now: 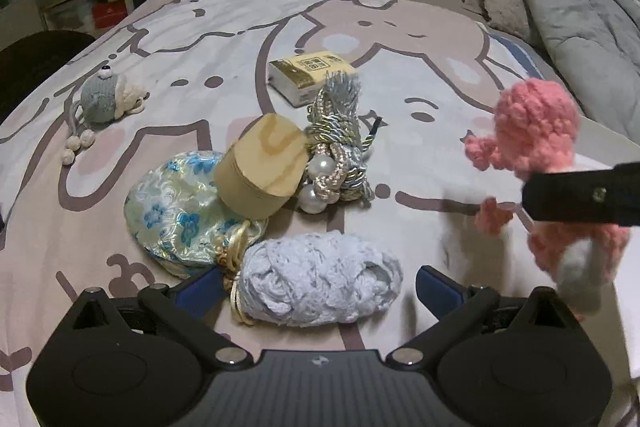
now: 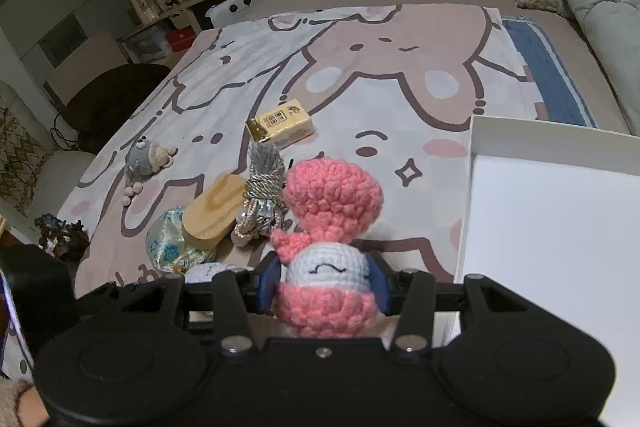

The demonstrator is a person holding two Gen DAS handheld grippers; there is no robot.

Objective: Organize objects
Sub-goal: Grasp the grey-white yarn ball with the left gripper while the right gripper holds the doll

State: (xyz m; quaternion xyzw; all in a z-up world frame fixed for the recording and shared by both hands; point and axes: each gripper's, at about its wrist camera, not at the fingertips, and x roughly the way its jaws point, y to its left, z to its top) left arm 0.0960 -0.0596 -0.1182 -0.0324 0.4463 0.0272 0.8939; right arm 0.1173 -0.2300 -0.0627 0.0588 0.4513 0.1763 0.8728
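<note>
On a cartoon-print bedspread, the left gripper is spread wide around a pale-blue crocheted bundle, seemingly for pickup; the right gripper is clamped on a pink crocheted doll near the white box.

**Pink doll held in the tongs**

The right tongs squeeze a pink and white knitted doll. The blue pads press on both sides of its white face. Its fluffy pink head sticks up above them.

The doll is over a bed with a cartoon blanket. A white box sits on the right, just beside the doll. On the left lie a wooden round box, a silver rope bundle touching it, and a flowery pouch. Farther back are a yellow tissue pack and a grey knitted toy.
</note>
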